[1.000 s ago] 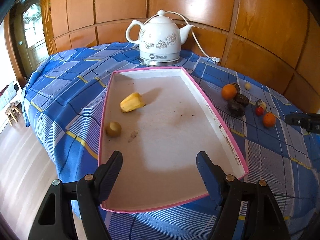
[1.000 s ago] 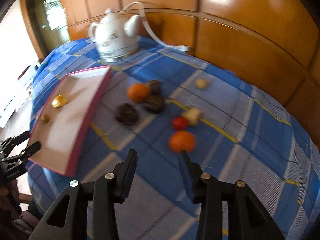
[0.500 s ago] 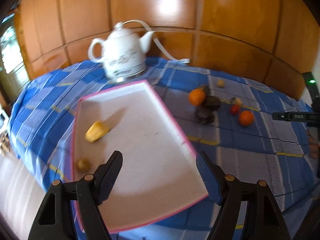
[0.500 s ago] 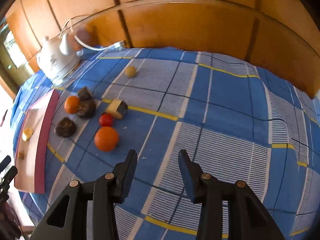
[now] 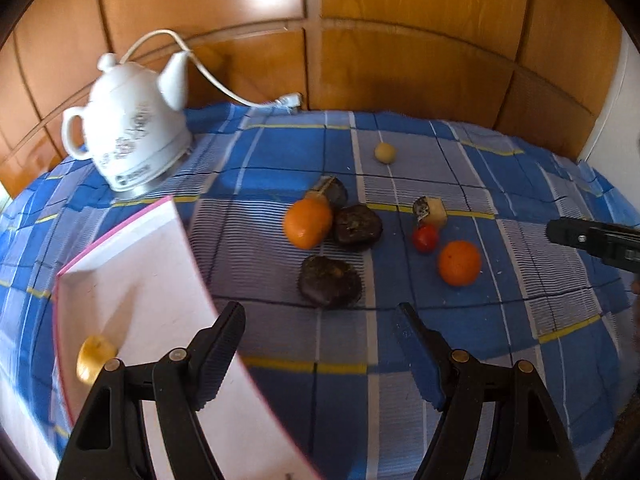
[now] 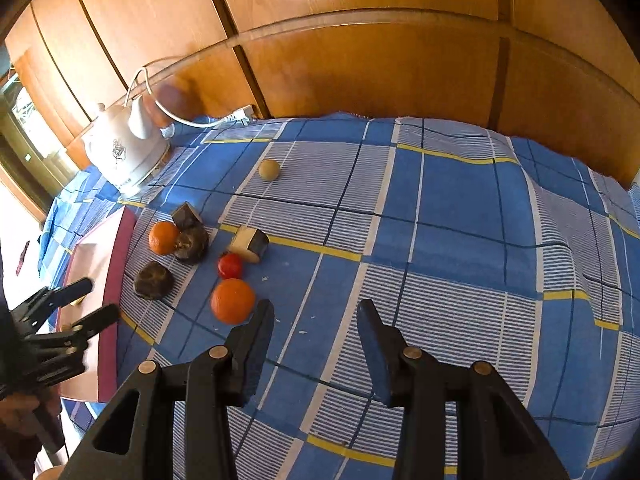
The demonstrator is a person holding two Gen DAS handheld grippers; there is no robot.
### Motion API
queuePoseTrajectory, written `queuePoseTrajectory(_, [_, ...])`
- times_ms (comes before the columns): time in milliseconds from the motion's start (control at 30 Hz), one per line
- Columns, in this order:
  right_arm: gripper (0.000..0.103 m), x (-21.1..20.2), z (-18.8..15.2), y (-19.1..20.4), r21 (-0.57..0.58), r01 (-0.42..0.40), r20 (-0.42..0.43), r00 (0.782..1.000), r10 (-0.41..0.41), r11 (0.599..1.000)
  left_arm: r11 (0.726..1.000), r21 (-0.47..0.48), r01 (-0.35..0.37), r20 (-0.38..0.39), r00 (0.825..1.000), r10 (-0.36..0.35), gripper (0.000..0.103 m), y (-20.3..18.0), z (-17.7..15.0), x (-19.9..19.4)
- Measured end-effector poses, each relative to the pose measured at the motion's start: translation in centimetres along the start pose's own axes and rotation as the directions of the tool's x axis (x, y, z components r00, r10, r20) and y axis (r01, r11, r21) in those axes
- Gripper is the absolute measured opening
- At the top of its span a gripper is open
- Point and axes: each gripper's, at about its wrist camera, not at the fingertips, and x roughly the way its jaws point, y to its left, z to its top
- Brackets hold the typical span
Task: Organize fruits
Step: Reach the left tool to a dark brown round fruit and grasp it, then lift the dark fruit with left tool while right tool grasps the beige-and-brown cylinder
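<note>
Two hand-held grippers above a table covered with a blue checked cloth (image 5: 256,168), wood panelling behind. The left gripper (image 5: 320,336) hangs over the cloth at the tray's right edge, its jaws spread wide and empty. The right gripper (image 6: 316,330) hangs over bare cloth, jaws likewise spread and empty; its left finger (image 6: 256,336) lies just beside the near orange (image 6: 233,301), contact not discernible. In the left view the right gripper's tip enters from the right edge, near that same orange (image 5: 459,263).

The pink-rimmed tray (image 5: 160,264) sits at the left of the table and holds a yellow fruit (image 5: 94,358) near its left rim. The remaining fruits lie loose on the cloth to the right of the tray. A second orange (image 5: 308,224) touches a dark round fruit (image 5: 357,227); a dark cut piece (image 5: 332,191) sits just behind them. Another dark round fruit (image 5: 330,286) lies nearer the left gripper, apart from the pair. A small red fruit (image 5: 425,238) rests just in front of a pale cut wedge (image 5: 431,210), between the dark fruits and the near orange. A small pale ball (image 5: 385,153) lies alone, well behind the group.

A white kettle (image 5: 132,136) stands behind the tray, its cord (image 5: 224,88) running to a plug (image 5: 290,100) at the wall.
</note>
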Motion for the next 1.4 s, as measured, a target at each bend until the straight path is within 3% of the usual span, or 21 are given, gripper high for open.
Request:
queuePoseTrajectory(300, [0.044,-0.5,0.6,-0.2,0.021,-0.029,0.004,1.000,0.029,0.999,0.998,0.051,-0.027,-0.095,0.995,0.032,0.076,-1.2,1.6,5.4])
queuePoseTrajectory(433, [0.044,-0.6,0.7,0.1,0.012,-0.036,0.007,0.999,0.036,0.999,0.998,0.059,-0.022,-0.129,0.991,0.030,0.048,-1.3,1.8,6.8])
queuePoseTrajectory(633, [0.044,-0.3,0.6,0.0,0.008,-0.022,-0.004,1.000,0.022,1.000,1.000,0.020,0.022,-0.064,0.998,-0.021,0.048,-1.7,0.3,4.8])
queuePoseTrajectory(833, [0.044,0.3,0.3,-0.3,0.015,-0.001,-0.029,1.000,0.002,1.000,0.994,0.022,0.110,0.018,0.994,-0.111,0.048,-4.4,-4.2,0.9])
queuePoseTrajectory(967, [0.044,1.0,-0.1,-0.4,0.013,0.010,-0.053,0.999,-0.009,1.000,0.993,0.048,0.109,0.018,0.994,-0.110,0.048,-6.4,-7.1,1.2])
queuePoseTrajectory(1100, [0.044,1.4,-0.2,-0.4,0.009,0.008,-0.060,0.998,-0.008,1.000,0.995,0.058,0.081,0.073,0.994,-0.085,0.046,-7.3,-8.0,1.3])
queuePoseTrajectory(1400, [0.044,2.1,-0.4,0.1,0.084,-0.144,-0.097,0.984,0.152,0.986,0.993,0.068,0.096,0.124,0.987,-0.104,0.047,-7.1,-8.2,1.8])
